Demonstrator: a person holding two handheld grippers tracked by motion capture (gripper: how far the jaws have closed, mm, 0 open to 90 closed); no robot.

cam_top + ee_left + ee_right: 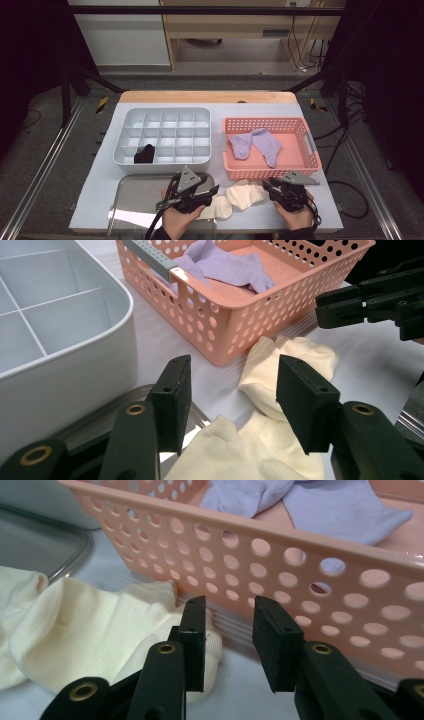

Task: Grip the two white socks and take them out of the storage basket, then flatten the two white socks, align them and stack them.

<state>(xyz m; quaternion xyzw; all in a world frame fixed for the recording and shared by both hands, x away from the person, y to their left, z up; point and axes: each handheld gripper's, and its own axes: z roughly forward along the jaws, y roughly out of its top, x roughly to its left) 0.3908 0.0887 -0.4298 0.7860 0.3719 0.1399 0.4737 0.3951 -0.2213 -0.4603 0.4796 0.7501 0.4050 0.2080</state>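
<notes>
Cream socks (239, 198) lie crumpled on the counter (100, 180), just in front of the pink basket (314, 159) and beside the metal tray (131, 197). Left tool (214, 190) hovers over them with jaws apart, gripping nothing. Right tool (265, 185) stands open too, one jaw against the sock's edge, nothing pinched between.

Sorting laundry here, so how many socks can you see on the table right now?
5: two purple socks in the pink basket, a black sock in the white divider box, two cream socks between the grippers. That black one could be a pair.
</notes>
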